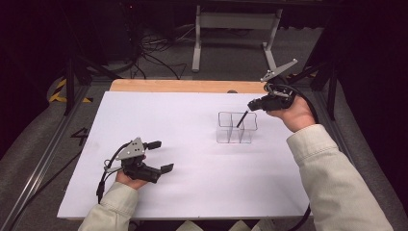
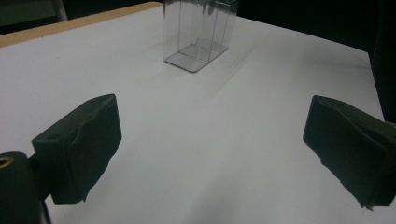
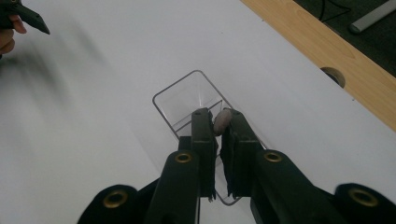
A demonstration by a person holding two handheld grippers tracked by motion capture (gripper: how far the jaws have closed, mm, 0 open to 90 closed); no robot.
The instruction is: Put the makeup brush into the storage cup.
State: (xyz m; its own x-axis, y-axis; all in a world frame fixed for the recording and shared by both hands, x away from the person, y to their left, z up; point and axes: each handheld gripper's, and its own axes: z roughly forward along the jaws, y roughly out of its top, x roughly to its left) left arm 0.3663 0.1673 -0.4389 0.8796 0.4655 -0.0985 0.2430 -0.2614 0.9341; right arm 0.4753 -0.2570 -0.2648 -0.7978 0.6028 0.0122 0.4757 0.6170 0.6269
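Note:
A clear plastic container [image 1: 235, 127] with upright dividers stands right of the middle of the white tabletop [image 1: 192, 192]. My right gripper [image 1: 252, 105] hovers over it, shut on a thin dark stick [image 1: 242, 119] that slants down into the container. In the right gripper view the stick's rounded grey end [image 3: 222, 120] shows between the jaws of the right gripper [image 3: 217, 116], above the container [image 3: 187, 100]. My left gripper [image 1: 162, 155] rests at the front left, open and holding nothing. In the left gripper view this gripper [image 2: 210, 135] faces the container [image 2: 198, 37] across bare table.
A wooden strip [image 1: 187, 85] runs along the table's far edge, with a small round hole [image 3: 334, 74] in it. Beyond it are metal stand legs [image 1: 196, 43] and cables [image 1: 154, 53] on the floor. The other hand's gripper [image 3: 28, 18] shows far off in the right gripper view.

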